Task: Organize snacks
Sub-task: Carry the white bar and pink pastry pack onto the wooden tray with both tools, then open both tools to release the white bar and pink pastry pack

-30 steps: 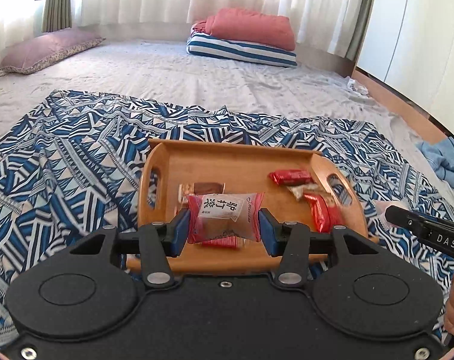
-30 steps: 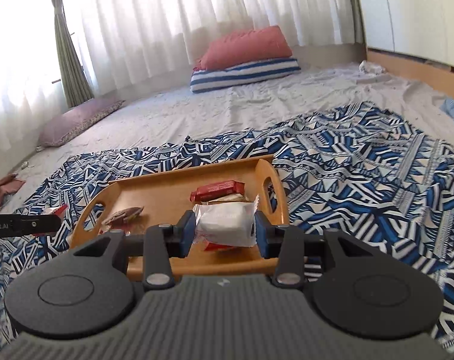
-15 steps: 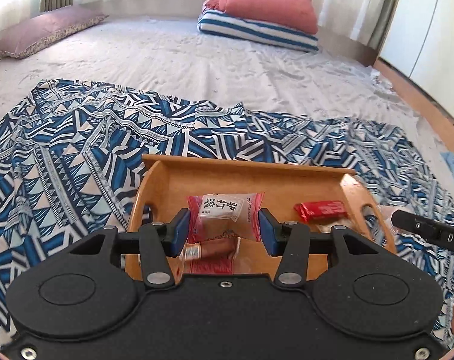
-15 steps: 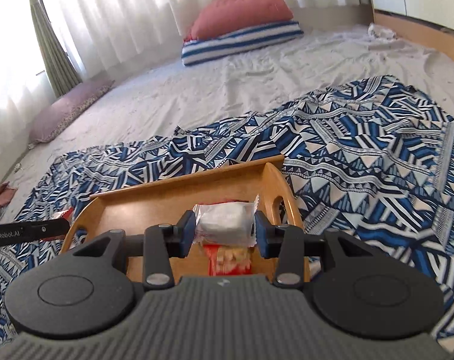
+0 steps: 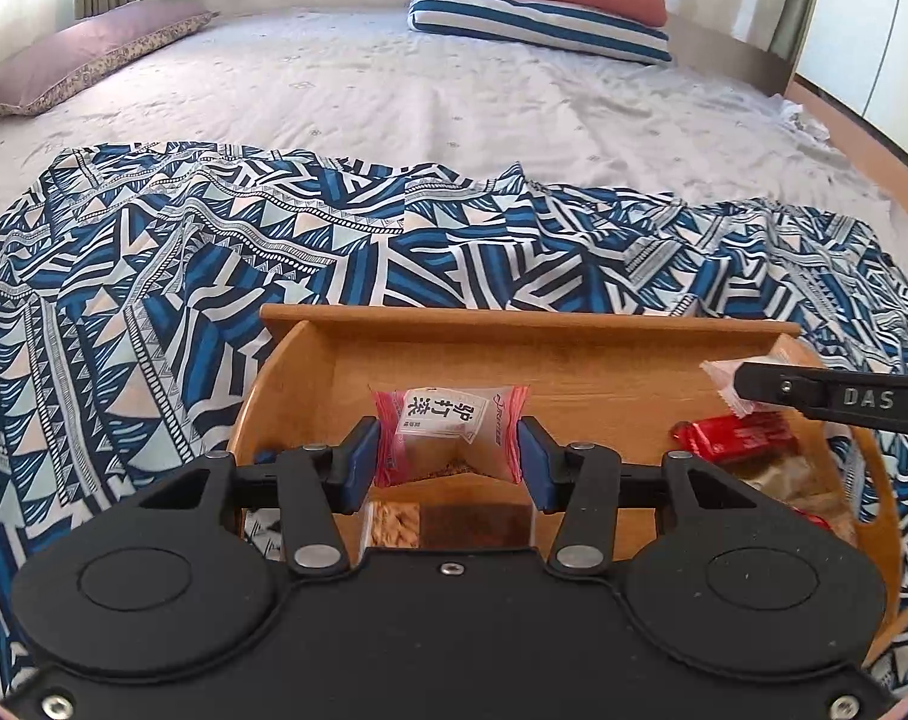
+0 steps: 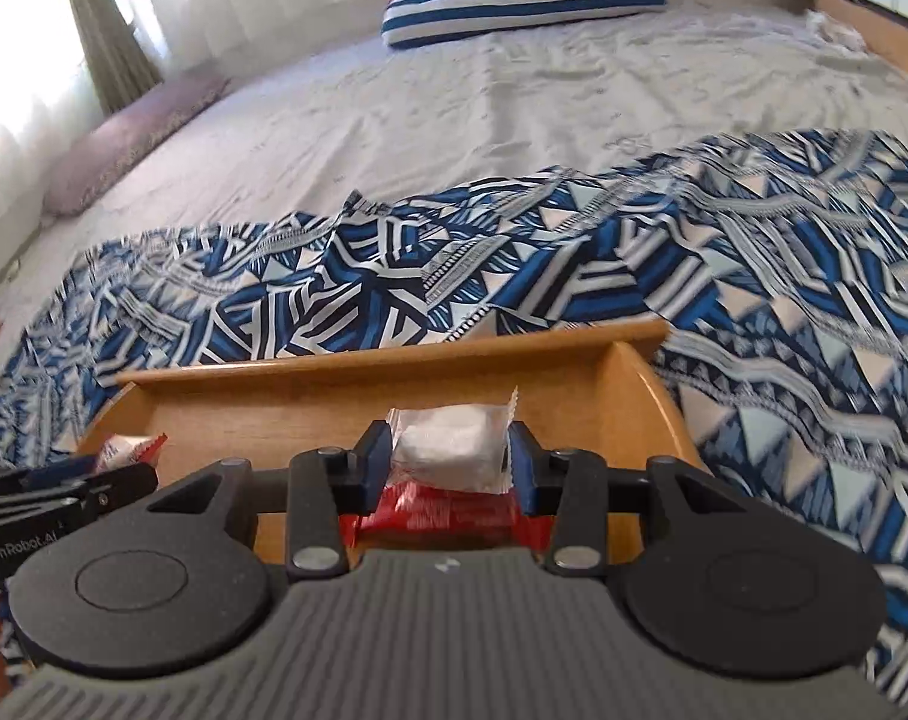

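Note:
My left gripper (image 5: 449, 455) is shut on a pink and white snack packet (image 5: 448, 429), held over the left half of the wooden tray (image 5: 514, 324). Beneath it lies a brown snack bar (image 5: 448, 527). The right gripper (image 6: 448, 462) is shut on a white wrapped snack (image 6: 451, 445) above a red packet (image 6: 448, 513) at the tray's (image 6: 394, 360) right end. In the left wrist view the other gripper's finger (image 5: 838, 399) reaches in from the right with the white wrapper's corner (image 5: 718, 373) showing, above a red packet (image 5: 733, 438) and other wrappers.
The tray rests on a blue and white patterned cloth (image 5: 154, 300) spread over a grey bed sheet (image 5: 394, 90). Striped and pink pillows (image 5: 544, 6) lie at the far side, a mauve pillow (image 5: 88, 54) at far left. A wooden bed edge (image 5: 862, 132) runs along the right.
Both grippers have moved forward and lower over the tray, each keeping its packet. The tray fills more of each view, and its far wall is closer.

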Demonstrator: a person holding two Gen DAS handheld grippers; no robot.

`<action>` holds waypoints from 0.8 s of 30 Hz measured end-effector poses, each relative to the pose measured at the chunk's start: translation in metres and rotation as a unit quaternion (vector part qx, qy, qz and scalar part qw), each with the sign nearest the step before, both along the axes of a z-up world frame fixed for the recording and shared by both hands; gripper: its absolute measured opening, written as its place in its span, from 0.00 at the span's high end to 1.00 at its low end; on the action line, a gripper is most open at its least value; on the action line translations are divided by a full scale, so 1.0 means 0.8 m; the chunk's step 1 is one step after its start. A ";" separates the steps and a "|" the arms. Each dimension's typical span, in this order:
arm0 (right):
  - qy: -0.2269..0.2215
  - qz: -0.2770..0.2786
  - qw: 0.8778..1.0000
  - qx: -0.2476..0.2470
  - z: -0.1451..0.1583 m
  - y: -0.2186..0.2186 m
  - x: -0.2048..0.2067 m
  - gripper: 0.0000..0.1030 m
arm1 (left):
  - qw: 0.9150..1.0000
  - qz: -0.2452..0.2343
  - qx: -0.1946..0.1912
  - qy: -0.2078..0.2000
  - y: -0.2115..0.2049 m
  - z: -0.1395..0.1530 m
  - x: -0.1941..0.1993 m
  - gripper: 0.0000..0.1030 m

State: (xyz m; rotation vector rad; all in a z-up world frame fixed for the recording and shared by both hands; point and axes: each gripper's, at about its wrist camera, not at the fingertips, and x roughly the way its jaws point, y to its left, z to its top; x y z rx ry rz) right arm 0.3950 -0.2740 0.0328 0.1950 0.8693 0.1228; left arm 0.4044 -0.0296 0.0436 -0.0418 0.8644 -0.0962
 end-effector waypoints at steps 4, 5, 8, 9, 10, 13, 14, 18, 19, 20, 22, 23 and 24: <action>0.007 0.006 1.000 -0.008 -0.015 0.008 0.017 0.56 | 1.000 0.005 0.007 0.001 0.003 -0.009 0.011 0.55; 0.008 0.005 1.000 -0.008 -0.018 0.009 0.018 0.56 | 1.000 0.005 0.011 -0.001 0.004 -0.010 0.012 0.55; 0.008 0.008 1.000 -0.003 -0.024 0.007 0.019 0.56 | 1.000 0.001 0.017 -0.001 0.005 -0.013 0.015 0.55; 0.007 0.007 1.000 -0.001 -0.025 0.006 0.019 0.56 | 1.000 0.001 0.018 -0.001 0.005 -0.014 0.015 0.55; 0.007 0.006 1.000 0.002 -0.026 0.005 0.019 0.56 | 1.000 0.000 0.020 -0.001 0.005 -0.014 0.016 0.55; 0.008 0.002 1.000 0.007 -0.028 0.002 0.019 0.56 | 1.000 -0.002 0.027 -0.003 0.003 -0.017 0.015 0.54; 0.008 0.002 1.000 0.009 -0.028 0.001 0.019 0.56 | 1.000 -0.003 0.029 -0.003 0.002 -0.018 0.015 0.54; 0.006 0.004 1.000 0.008 -0.028 0.001 0.017 0.56 | 1.000 -0.001 0.027 0.005 0.001 -0.025 0.016 0.54; 0.006 0.004 1.000 0.009 -0.028 0.001 0.016 0.56 | 1.000 0.000 0.026 0.008 0.001 -0.026 0.015 0.54; 0.006 0.004 1.000 0.009 -0.028 0.000 0.016 0.56 | 1.000 0.001 0.027 0.006 0.000 -0.026 0.014 0.54; 0.007 0.004 1.000 0.010 -0.028 0.000 0.015 0.55 | 1.000 -0.001 0.030 0.007 -0.002 -0.026 0.013 0.54; 0.007 0.004 1.000 0.010 -0.028 0.000 0.014 0.55 | 1.000 -0.002 0.030 0.008 -0.002 -0.025 0.013 0.54; 0.007 0.004 1.000 0.009 -0.028 0.000 0.014 0.55 | 1.000 -0.002 0.030 0.010 -0.002 -0.025 0.012 0.53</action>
